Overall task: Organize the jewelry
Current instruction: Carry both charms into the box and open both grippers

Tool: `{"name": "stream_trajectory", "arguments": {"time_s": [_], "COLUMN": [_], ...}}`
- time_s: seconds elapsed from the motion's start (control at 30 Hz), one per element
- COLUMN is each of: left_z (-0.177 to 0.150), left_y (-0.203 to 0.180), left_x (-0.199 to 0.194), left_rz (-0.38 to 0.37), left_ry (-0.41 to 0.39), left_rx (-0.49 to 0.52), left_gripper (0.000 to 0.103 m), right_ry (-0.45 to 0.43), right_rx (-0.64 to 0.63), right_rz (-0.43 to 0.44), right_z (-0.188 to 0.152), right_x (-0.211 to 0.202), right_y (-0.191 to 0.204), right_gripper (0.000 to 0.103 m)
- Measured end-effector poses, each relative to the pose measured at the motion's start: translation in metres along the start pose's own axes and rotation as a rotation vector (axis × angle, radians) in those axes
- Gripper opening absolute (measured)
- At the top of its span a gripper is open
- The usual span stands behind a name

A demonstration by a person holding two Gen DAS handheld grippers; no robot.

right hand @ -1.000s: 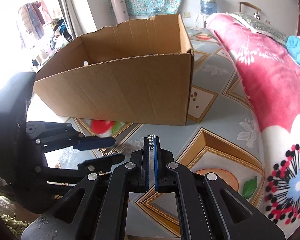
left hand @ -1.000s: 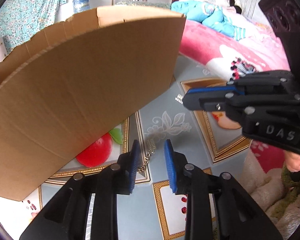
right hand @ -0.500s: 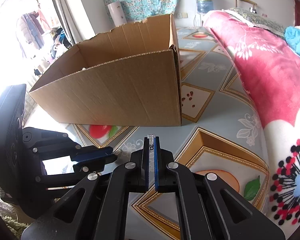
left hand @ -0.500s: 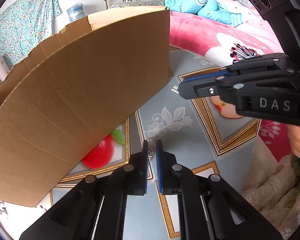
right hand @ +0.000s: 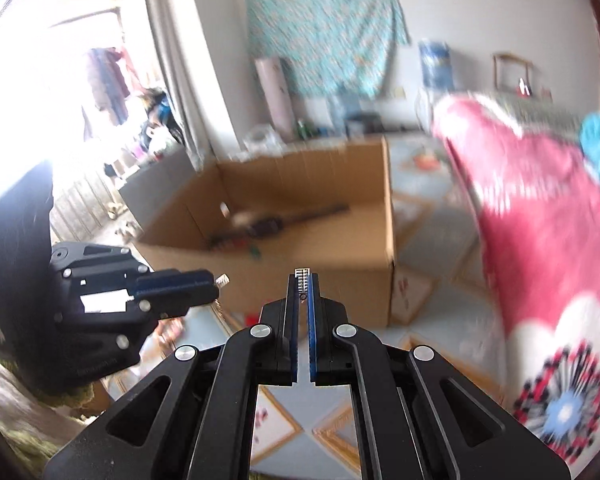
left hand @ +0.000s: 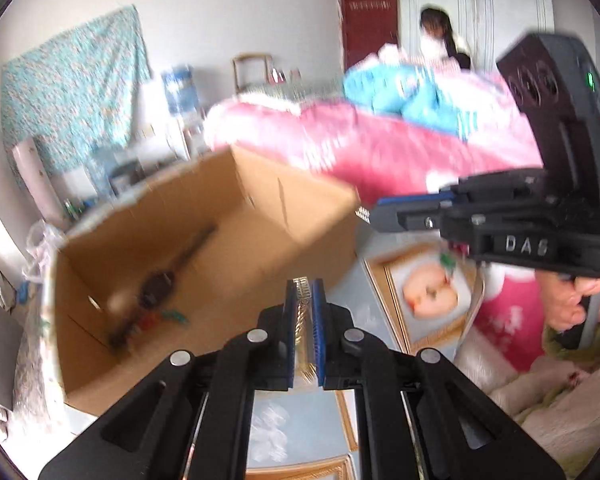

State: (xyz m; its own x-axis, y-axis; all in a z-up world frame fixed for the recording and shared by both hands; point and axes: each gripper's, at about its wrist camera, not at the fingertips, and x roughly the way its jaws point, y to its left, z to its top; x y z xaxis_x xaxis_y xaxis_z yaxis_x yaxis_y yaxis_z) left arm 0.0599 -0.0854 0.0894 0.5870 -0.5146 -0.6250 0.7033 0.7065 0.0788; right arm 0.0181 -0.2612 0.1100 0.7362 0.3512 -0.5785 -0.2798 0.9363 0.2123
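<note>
My left gripper [left hand: 303, 285] is shut on a gold chain [left hand: 301, 320], which runs down between its blue pads. My right gripper [right hand: 303, 278] is shut on a silver studded piece of jewelry [right hand: 302, 280] that pokes out past its tips. Whether the two are one piece I cannot tell. Both grippers hover side by side above the near wall of an open cardboard box [left hand: 260, 216] [right hand: 300, 184]. Dark jewelry items [left hand: 156, 284] [right hand: 268, 224] lie on the box floor. Each gripper shows in the other's view: the right gripper [left hand: 366, 214] and the left gripper [right hand: 220, 280].
A bed with a pink flowered blanket [left hand: 400, 152] [right hand: 540, 208] runs along the right of the box. A person [left hand: 440, 40] sits at its far end. The patterned floor mat [left hand: 428, 292] lies under the grippers. A hand [left hand: 580, 304] grips the right tool's handle.
The left jaws closed on the gold chain, then both grippers rose with their jewelry. The box's inside has come into view. The right gripper stayed shut.
</note>
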Motion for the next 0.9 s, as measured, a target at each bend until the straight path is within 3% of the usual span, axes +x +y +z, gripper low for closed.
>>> {"name": "stream_trajectory", "arguments": {"time_s": [0.1, 0.2, 0.4, 0.63, 0.77, 0.9], "left_z": [0.017, 0.027, 0.039, 0.044, 0.047, 0.046], "left_y": [0.018, 0.042, 0.095, 0.137, 0.144, 0.149], "left_x": [-0.009, 0.002, 0.053, 0.106, 0.120, 0.121], "left_rz": [0.006, 0.000, -0.046, -0.060, -0.066, -0.093], "left_ry": [-0.044, -0.023, 0.115, 0.256, 0.311, 0.303], "left_rx": [-0.031, -0.081, -0.199, -0.297, -0.332, -0.377], "left_gripper": [0.007, 0.007, 0.007, 0.007, 0.008, 0.012], "right_ry": [-0.065, -0.069, 0.091, 0.240, 0.234, 0.214], "right_rx": [-0.016, -0.023, -0.027, -0.041, -0.063, -0.048], "right_rz": [0.052, 0.105, 0.176, 0.163, 0.127, 0.124], "right_z": [0.023, 0.042, 0.079, 0.104, 0.110, 0.114], "right_x": [-0.001, 0.013, 0.084, 0.147, 0.149, 0.144], "right_y": [0.001, -0.004, -0.023, -0.032, -0.034, -0.040], "right_gripper": [0.002, 0.002, 0.002, 0.005, 0.007, 0.007]}}
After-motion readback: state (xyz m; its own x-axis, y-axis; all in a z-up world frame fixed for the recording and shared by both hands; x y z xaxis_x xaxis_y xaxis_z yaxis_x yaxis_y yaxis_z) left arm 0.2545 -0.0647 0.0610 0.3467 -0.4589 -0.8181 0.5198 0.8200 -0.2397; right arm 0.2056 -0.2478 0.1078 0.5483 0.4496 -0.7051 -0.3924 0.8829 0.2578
